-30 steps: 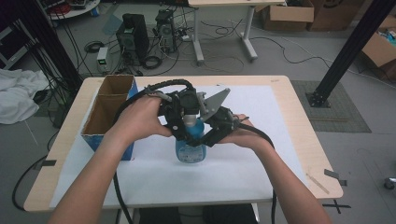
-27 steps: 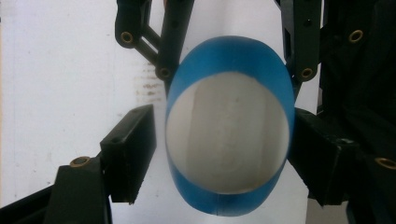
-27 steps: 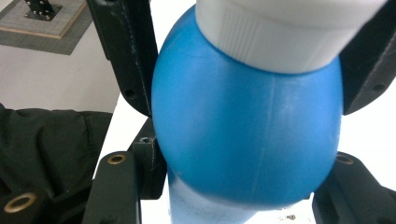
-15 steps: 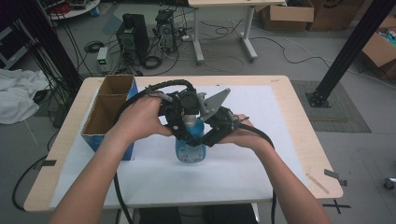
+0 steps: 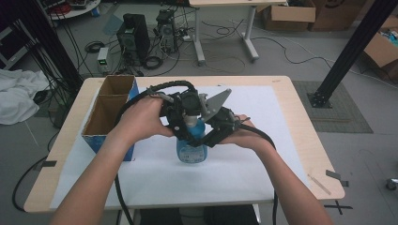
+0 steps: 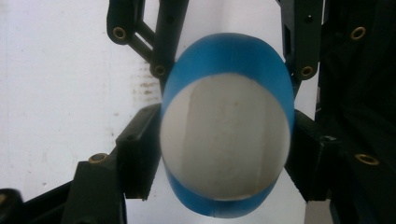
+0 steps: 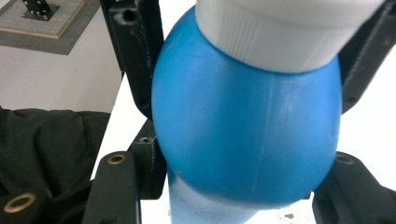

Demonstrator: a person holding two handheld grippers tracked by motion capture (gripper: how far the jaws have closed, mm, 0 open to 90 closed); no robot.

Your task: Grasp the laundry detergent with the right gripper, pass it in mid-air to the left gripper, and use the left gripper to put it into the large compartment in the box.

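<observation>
A: Item one, blue bottle [image 5: 192,149]. Location?

B: Standing upright on the white sheet of the bench [image 5: 291,117], near the middle, long axis vertical. White cap [image 7: 280,32] on top. A cardboard box [image 5: 109,117] sits well apart at about nine o'clock from it.

A: Item two, left gripper [image 5: 180,123]. Condition?

B: Comes in over the top, looking straight down the bottle's axis. Its fingers [image 6: 135,154] have just been closing and now press the cap [image 6: 226,140] from nine and three o'clock (pads touching on both sides in the left gripper view).

A: Item three, right gripper [image 5: 209,136].

B: Clenched on the bottle's rounded shoulder [image 7: 247,126], just below the cap, reaching in from about four o'clock in the high view. It reads as the holding hand.

A: The relation that counts?

B: Cap and body share one vertical axis, with one gripper on each; left above, right below. A twist of the cap about that axis looks like the next move (a judgement only). Both hands are equally near.
</observation>
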